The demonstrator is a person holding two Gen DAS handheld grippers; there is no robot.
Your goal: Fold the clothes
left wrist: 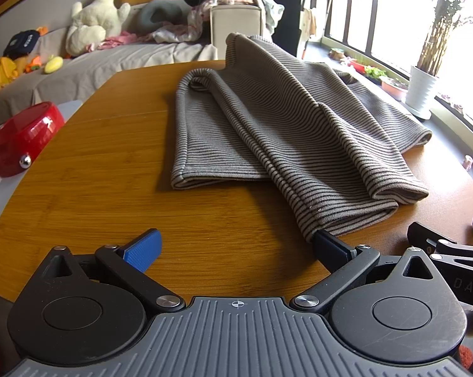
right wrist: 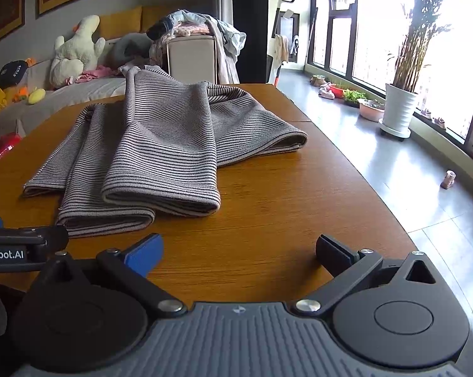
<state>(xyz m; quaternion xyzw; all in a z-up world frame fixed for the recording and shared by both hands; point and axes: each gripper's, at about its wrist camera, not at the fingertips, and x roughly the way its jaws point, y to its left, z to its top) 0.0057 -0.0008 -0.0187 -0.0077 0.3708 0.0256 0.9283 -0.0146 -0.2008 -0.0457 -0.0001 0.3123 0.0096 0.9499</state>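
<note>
On wooden table (left wrist: 95, 163), striped garment (left wrist: 283, 132) just ahead, left tongs (left wrist: 236, 248) apart, right tongs (right wrist: 239, 251) apart

Grey, dark-striped garment (left wrist: 267, 116) on honey-brown wooden table (left wrist: 110, 157)

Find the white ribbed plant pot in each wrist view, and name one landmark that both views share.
Left wrist view: the white plant pot stands at the far right, by the window, beyond the striped garment.
Right wrist view: the pot is right of centre, on the floor.
Shared landmark: the white plush duck on the sofa.
</note>
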